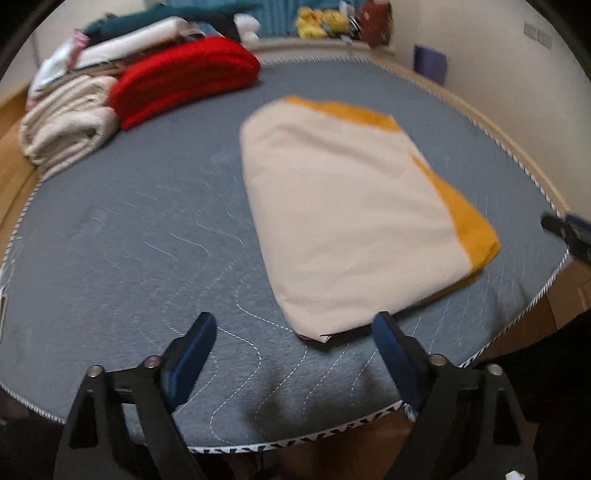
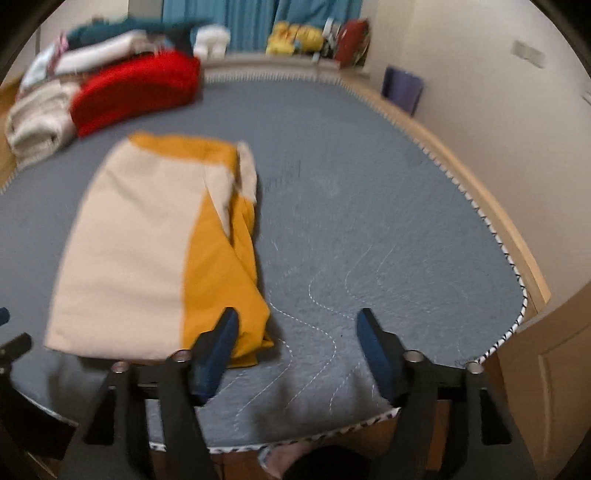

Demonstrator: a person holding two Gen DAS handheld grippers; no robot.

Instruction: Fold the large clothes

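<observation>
Since the cream and orange garment (image 1: 354,221) already lies as a compact rectangle on the grey bed (image 1: 147,240), near its front edge, this piece looks nearly folded — perhaps only a final fold or a move to the folded pile (image 1: 110,92) at the far left remains. Both the left tongs (image 1: 295,354) and right tongs (image 2: 295,350) hover low over the front edge, spread wide and empty — the left just before the garment's near corner, the right beside its orange side.

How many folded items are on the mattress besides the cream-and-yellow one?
At least 4: red blanket at the far left, cream towel beside it, white piece and teal piece behind; others may be hidden.
</observation>
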